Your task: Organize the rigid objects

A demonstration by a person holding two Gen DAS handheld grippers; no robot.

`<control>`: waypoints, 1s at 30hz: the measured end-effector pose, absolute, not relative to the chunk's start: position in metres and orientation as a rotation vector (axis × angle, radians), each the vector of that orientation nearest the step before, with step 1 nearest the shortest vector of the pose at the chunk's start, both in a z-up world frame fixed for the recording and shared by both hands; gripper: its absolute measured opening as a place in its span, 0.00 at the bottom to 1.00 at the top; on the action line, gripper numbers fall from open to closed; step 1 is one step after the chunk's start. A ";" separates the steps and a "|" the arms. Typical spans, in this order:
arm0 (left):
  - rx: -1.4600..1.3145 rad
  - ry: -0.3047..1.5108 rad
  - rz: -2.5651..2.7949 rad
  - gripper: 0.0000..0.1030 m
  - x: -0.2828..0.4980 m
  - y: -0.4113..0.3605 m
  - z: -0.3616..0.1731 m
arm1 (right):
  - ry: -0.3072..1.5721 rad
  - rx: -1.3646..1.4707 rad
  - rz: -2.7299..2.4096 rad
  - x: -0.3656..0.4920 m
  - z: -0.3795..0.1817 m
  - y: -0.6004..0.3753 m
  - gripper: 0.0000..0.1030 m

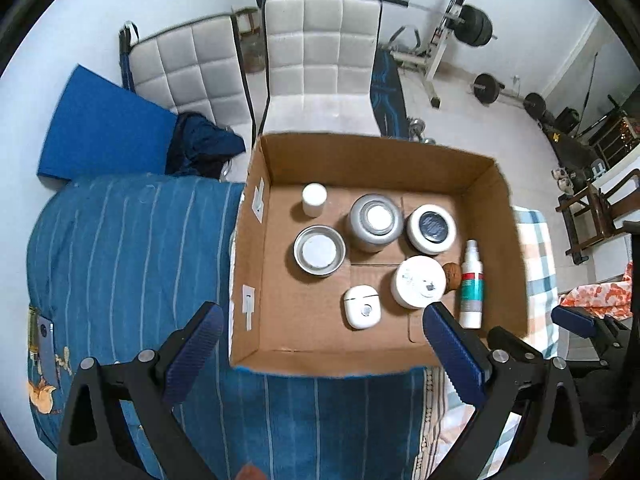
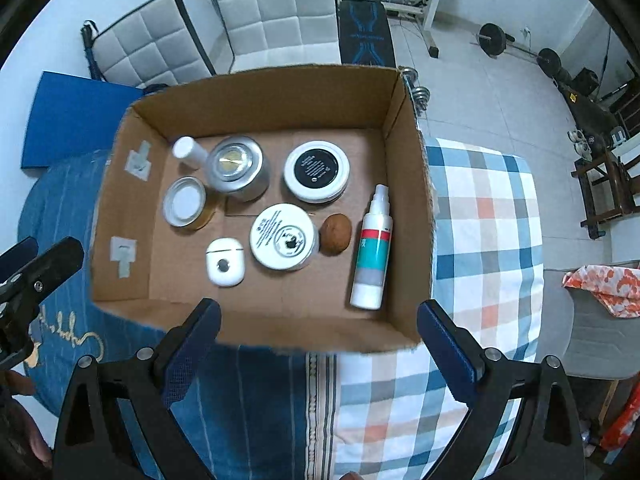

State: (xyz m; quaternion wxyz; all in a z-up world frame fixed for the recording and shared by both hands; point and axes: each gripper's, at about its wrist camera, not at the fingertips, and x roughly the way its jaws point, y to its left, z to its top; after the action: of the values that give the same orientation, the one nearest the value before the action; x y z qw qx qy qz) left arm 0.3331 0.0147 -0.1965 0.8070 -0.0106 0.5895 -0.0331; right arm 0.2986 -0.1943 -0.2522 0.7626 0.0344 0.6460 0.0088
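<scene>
Both the left gripper [image 1: 322, 344] and right gripper [image 2: 318, 338] hung wide open and empty above the box [image 2: 276, 96], frame centre; its packed jars, like the spray bottle [image 2: 372, 248], could topple if clipped.

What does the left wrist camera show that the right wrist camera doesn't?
Only the left wrist view shows the dark blue garment heaped on the near chair and the phone lying on the blue bedspread. Only the right wrist view shows the checked blanket spread wide beside the box and the printed text on the white jar. Both show the cardboard box holding the spray bottle, the earbud case, tins and jars, with the left tool and right tool open and empty.
</scene>
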 end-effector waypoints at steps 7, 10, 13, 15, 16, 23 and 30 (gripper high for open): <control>0.009 1.149 -0.056 1.00 0.284 0.009 -0.144 | 1.322 0.089 0.023 0.252 -0.200 -0.200 1.00; -0.006 1.114 -0.071 1.00 0.263 0.008 -0.122 | 1.287 0.094 0.034 0.230 -0.177 -0.200 1.00; -0.016 1.073 -0.077 1.00 0.241 0.008 -0.096 | 1.252 0.115 0.050 0.203 -0.149 -0.203 1.00; -0.026 1.046 -0.088 1.00 0.227 0.008 -0.081 | 1.227 0.115 0.055 0.187 -0.132 -0.205 1.00; -0.024 1.033 -0.093 1.00 0.220 0.008 -0.072 | 1.215 0.118 0.061 0.179 -0.123 -0.205 1.00; -0.015 0.967 -0.089 1.00 0.176 0.007 -0.026 | 1.148 0.132 0.090 0.136 -0.068 -0.206 1.00; -0.021 0.968 -0.112 1.00 0.145 0.007 -0.008 | 1.088 0.112 0.104 0.105 -0.028 -0.204 1.00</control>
State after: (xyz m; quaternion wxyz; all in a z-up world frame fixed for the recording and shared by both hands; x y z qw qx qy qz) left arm 0.1452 0.0067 -0.0081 0.8835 -0.0101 0.4651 -0.0539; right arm 0.1045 -0.2040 -0.0275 0.8529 0.0532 0.5171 0.0493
